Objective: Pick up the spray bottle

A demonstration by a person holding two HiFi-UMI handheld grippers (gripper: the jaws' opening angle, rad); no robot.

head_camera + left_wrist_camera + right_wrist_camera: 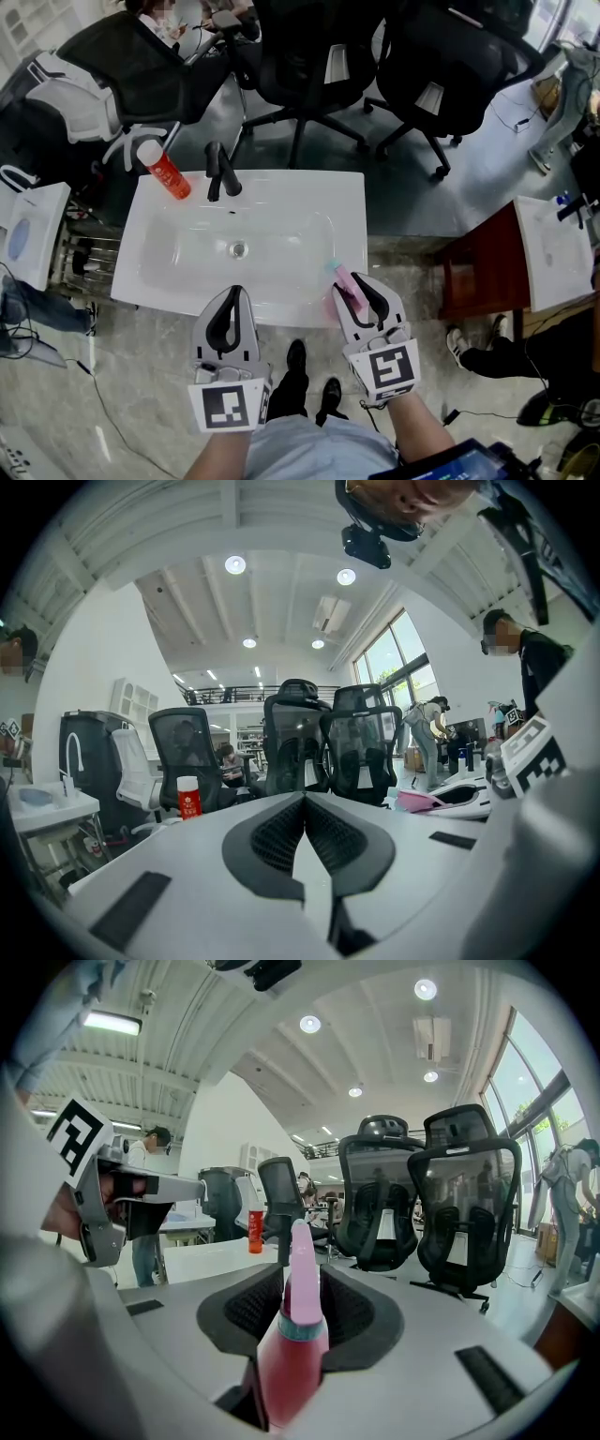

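Note:
A pink spray bottle with a teal ring below its pale pink cap sits between the jaws of my right gripper, which is shut on it at the front right rim of the white sink. In the right gripper view the bottle stands upright between the black pads, held by my right gripper. My left gripper hovers at the sink's front edge, shut with nothing in it. Its pads meet in the left gripper view, where the left gripper points toward the chairs.
A red bottle with a white cap lies at the sink's back left corner beside the black faucet. Black office chairs stand behind the sink. A second white basin on a reddish stand is at the right. People stand around.

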